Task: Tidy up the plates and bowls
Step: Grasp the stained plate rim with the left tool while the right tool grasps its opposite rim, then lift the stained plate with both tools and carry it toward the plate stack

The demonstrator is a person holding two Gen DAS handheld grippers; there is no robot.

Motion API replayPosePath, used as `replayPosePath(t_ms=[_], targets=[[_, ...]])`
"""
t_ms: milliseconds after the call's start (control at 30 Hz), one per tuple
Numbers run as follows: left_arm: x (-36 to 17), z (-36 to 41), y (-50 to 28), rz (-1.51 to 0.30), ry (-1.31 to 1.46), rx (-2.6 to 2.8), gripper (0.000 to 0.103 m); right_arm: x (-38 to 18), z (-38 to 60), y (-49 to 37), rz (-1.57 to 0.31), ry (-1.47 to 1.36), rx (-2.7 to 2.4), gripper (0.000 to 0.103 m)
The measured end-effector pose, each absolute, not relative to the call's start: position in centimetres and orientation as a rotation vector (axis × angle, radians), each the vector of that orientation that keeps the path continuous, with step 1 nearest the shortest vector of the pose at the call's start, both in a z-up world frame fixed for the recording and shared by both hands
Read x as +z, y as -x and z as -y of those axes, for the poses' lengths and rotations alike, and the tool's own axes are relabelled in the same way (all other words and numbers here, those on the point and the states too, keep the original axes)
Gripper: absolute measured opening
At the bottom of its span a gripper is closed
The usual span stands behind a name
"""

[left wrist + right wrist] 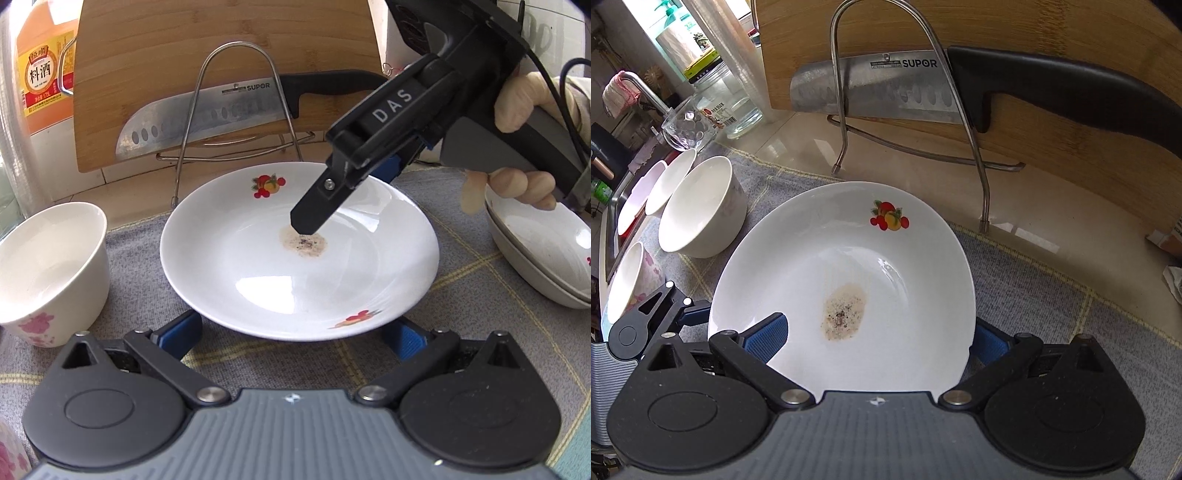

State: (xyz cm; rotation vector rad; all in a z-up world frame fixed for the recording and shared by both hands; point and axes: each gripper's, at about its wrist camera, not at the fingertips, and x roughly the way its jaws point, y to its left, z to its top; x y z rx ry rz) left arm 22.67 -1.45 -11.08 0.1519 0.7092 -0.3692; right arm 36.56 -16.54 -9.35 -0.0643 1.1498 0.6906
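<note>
A white deep plate [258, 266] with fruit prints and a brown stain lies on the grey cloth [480, 350]. My left gripper [293, 332] is open, its blue fingers [181, 332] spread wide and their tips hidden under the plate's near rim. My right gripper [347, 195] comes in from the upper right. It is open and straddles the far right rim, with one finger above the dish and the other outside it. In the right wrist view the plate [886, 258] runs between the right gripper's [879, 339] spread fingers. A white bowl [51, 273] with pink flowers stands to the left.
A wire rack [236, 110], a knife [207, 118] and a bamboo board [221, 55] stand right behind the plate. Stacked dishes [535, 258] sit at the right under a hand. Several bowls [701, 206], a glass mug [687, 125] and a jar [731, 99] line the sink side.
</note>
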Motion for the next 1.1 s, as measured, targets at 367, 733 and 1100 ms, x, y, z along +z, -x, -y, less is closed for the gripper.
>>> replayPosePath(t_ms=[367,733,1100], targets=[[-11.0,1.2,-21.9,-0.687,-0.169,-0.415,0.103,-9.4,15.4,-38.9,-1.152,0.095,0.782,0.103],[-10.9,1.0,-21.8,-0.683,-0.190,-0.448,0.103,-9.3,15.4,-40.6,-1.200,0.057,0.849,0.103],[-10.8,0.9,-22.0,-0.690,-0.193,-0.463,0.103,-9.3,14.9,-40.7,-1.208,0.075,0.866,0.103]])
